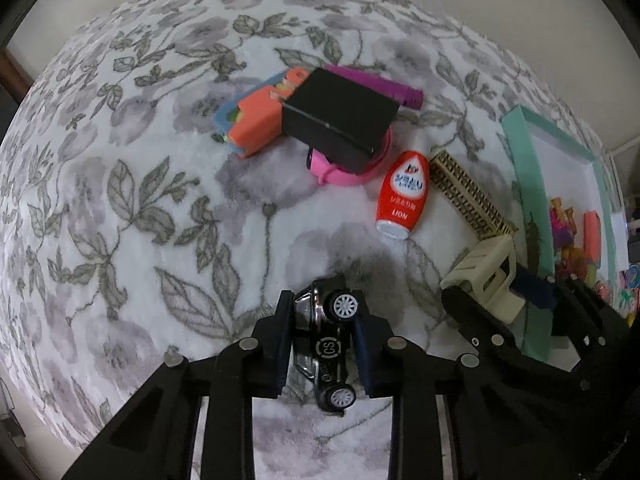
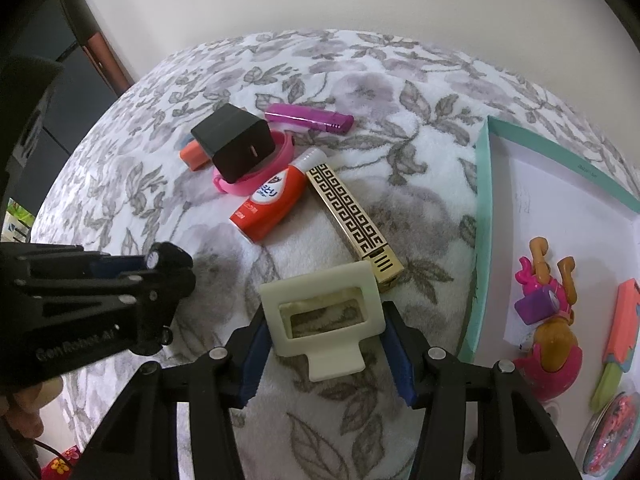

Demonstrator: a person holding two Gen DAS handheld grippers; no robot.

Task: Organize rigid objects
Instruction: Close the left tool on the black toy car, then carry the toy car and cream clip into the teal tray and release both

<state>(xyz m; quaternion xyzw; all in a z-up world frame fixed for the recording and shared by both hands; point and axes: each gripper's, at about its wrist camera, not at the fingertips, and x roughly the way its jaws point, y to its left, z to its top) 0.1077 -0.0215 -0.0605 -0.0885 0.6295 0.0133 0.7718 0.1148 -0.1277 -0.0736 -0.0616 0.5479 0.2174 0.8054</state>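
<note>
Left hand-held gripper (image 1: 322,344) is clenched on the black toy car (image 1: 330,344), car on its side, wheels facing right, lifted just above the floral blanket (image 1: 120,200). Right hand-held gripper (image 2: 324,354) grasps the cream plastic clip (image 2: 324,316) by its side edges, near the teal tray (image 2: 482,216), which already holds toys. Step looks like carrying both into the tray. To do well: keep both squeezes firm, clear the tray wall before lowering, and place them in bare space away from the pink toy (image 2: 548,356). Red bottle (image 2: 272,204) and gold patterned case (image 2: 354,220) remain outside on the blanket.
</note>
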